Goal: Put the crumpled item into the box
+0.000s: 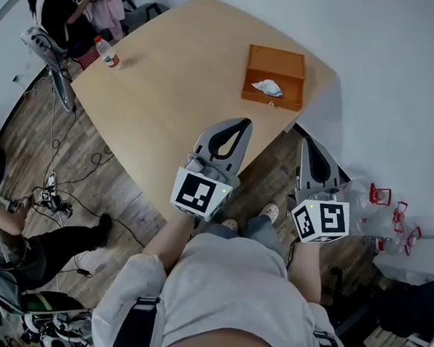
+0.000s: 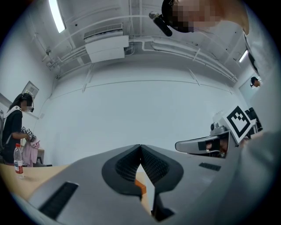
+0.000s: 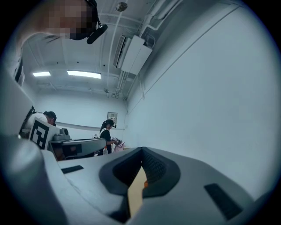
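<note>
Behind left tool [image 2: 140,147], box [image 2: 139,186] mostly hidden

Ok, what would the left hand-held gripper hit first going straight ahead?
Probably the orange box across the table; it lies on that line, though the left hand-held gripper may pass above it.

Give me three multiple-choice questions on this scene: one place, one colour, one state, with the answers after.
1. Where is the crumpled item? A on the floor; B in the box; C on a chair.
2. What colour is the box? A blue; B black; C orange.
3. How are the right gripper's jaws? A shut, empty; B wide apart; C shut on a bottle.
Answers: B, it lies inside the open box; C, its walls are orange; A, the tips meet with nothing between.
</note>
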### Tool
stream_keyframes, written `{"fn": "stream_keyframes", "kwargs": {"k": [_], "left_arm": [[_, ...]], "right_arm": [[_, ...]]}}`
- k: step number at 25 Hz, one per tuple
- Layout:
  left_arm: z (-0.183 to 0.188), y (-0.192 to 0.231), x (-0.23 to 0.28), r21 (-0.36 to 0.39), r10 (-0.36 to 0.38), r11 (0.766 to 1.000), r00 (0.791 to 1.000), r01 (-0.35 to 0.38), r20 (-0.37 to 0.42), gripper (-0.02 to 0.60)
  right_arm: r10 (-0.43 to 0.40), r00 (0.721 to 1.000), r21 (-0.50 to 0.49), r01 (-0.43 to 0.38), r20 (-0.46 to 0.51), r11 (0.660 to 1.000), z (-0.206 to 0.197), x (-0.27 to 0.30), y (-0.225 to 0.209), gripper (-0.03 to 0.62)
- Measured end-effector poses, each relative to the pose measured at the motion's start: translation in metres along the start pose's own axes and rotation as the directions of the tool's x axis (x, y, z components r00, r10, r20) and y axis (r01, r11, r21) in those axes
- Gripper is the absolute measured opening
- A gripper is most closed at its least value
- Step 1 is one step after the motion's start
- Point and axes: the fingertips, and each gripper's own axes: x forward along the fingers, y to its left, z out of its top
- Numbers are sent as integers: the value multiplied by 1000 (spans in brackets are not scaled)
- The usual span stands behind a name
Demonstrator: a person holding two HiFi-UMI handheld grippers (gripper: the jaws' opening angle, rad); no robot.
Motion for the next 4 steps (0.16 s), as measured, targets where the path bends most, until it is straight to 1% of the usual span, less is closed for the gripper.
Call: {"fn": "stream_keyframes", "kwargs": {"k": [4], "left_arm": [[3, 0, 4, -2, -5, 1000, 1000, 5, 20, 14]], "right_arm": [[-14, 1000, 13, 14, 2, 1000, 0, 1, -3, 11]]}}
